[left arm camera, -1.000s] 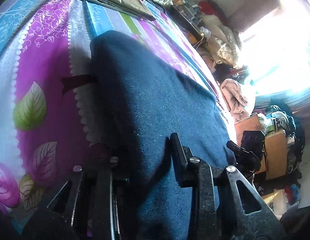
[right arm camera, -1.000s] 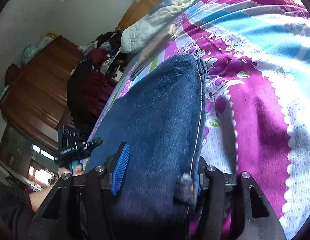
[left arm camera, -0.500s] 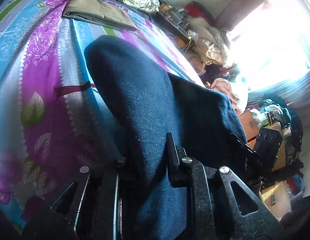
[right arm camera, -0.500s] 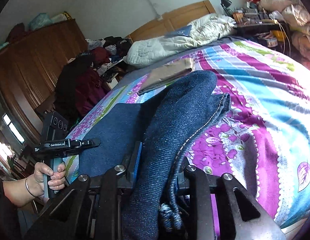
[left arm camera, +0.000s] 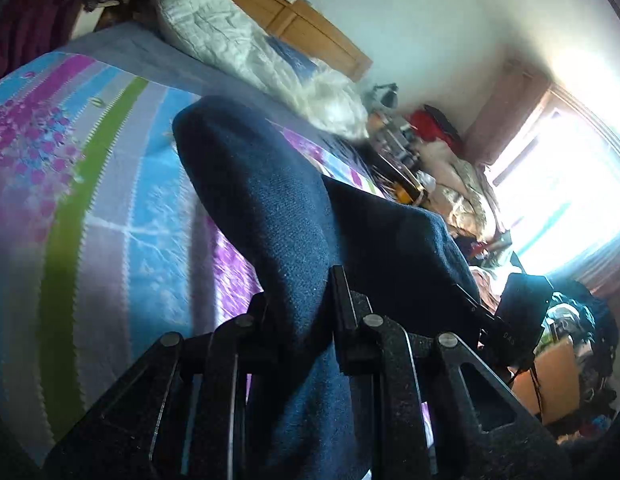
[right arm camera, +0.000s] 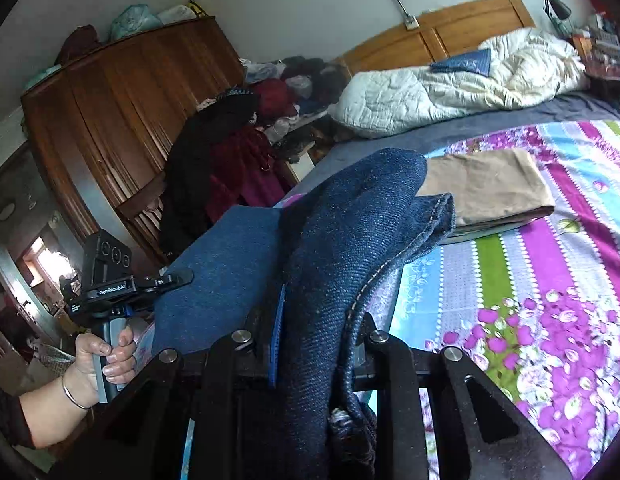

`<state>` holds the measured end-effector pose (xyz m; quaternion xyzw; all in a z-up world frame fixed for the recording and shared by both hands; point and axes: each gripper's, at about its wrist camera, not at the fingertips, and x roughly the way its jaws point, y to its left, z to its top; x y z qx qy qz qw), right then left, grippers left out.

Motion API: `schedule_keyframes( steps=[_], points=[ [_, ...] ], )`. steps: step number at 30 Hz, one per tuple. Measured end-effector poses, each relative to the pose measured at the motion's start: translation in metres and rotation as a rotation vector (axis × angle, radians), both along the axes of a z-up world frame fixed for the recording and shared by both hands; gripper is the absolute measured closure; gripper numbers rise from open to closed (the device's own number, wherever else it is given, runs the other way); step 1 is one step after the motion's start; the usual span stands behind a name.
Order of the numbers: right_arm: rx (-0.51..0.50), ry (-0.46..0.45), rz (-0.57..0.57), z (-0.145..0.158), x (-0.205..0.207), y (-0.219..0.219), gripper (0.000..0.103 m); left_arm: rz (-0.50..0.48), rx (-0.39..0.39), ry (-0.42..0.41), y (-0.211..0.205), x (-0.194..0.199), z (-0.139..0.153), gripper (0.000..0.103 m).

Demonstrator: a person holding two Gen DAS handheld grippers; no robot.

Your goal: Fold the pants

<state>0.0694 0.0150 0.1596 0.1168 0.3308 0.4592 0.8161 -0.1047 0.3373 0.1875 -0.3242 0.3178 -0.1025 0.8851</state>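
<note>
Both claws have raised the jeans (right arm camera: pixel 341 248) off the bed (right arm camera: pixel 549 280) since the earlier frame; left claw (left arm camera: pixel 302 312) and right claw (right arm camera: pixel 313 328) each clamp denim; fold-over step in hand; next, carry the held edge forward and lower it evenly.

White lettering "GenRobot.AI" along the black body of the left gripper (right arm camera: pixel 126 292), smaller print below it too small to read, no other legible text

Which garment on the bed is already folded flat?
The tan pants near the white quilt; the blue jeans are lifted, clamped in both jaws.
</note>
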Motion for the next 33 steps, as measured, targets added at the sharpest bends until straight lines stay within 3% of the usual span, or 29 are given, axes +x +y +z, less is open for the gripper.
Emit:
schedule_keyframes(
  steps=[3, 4, 6, 7, 8, 9, 12, 15, 19, 25, 29, 31, 33],
  points=[
    [-0.075, 0.142, -0.052, -0.056, 0.057, 0.049, 0.073, 0.075, 0.091, 0.002, 0.042, 0.031, -0.023, 0.082],
    [-0.159, 0.241, -0.065, -0.088, 0.077, 0.064, 0.07, 0.092, 0.134, 0.03, 0.05, 0.043, -0.038, 0.078],
    [-0.327, 0.362, -0.133, -0.13, 0.094, 0.076, 0.058, 0.147, 0.171, 0.227, 0.069, 0.068, -0.085, 0.081],
    [-0.279, 0.35, -0.143, -0.133, 0.092, 0.069, 0.057, 0.167, 0.17, 0.316, 0.074, 0.072, -0.105, 0.082],
    [-0.245, 0.345, -0.157, -0.131, 0.089, 0.061, 0.053, 0.174, 0.191, 0.336, 0.075, 0.068, -0.116, 0.082],
    [-0.245, 0.342, -0.175, -0.128, 0.083, 0.051, 0.047, 0.165, 0.213, 0.299, 0.072, 0.058, -0.118, 0.082],
    [-0.275, 0.244, -0.183, -0.109, 0.057, 0.029, 0.047, 0.164, 0.237, 0.241, 0.062, 0.022, -0.117, 0.079],
    [-0.348, 0.181, -0.209, -0.082, 0.016, 0.01, 0.047, 0.181, 0.212, 0.215, 0.051, -0.012, -0.109, 0.079],
    [-0.456, 0.133, -0.231, -0.063, -0.053, -0.025, 0.037, 0.212, 0.256, 0.212, 0.022, -0.041, -0.094, 0.061],
    [-0.585, 0.184, -0.28, -0.086, -0.135, -0.051, 0.036, 0.17, 0.335, 0.273, -0.041, -0.076, -0.103, 0.054],
    [-0.568, 0.171, -0.243, -0.096, -0.155, -0.023, 0.036, 0.169, 0.401, 0.308, -0.073, -0.082, -0.115, 0.054],
    [-0.552, 0.16, -0.198, -0.098, -0.16, -0.002, 0.035, 0.194, 0.43, 0.345, -0.077, -0.083, -0.121, 0.044],
    [-0.602, 0.173, -0.219, -0.113, -0.157, 0.009, 0.033, 0.212, 0.421, 0.38, -0.073, -0.081, -0.131, 0.036]
  ],
)
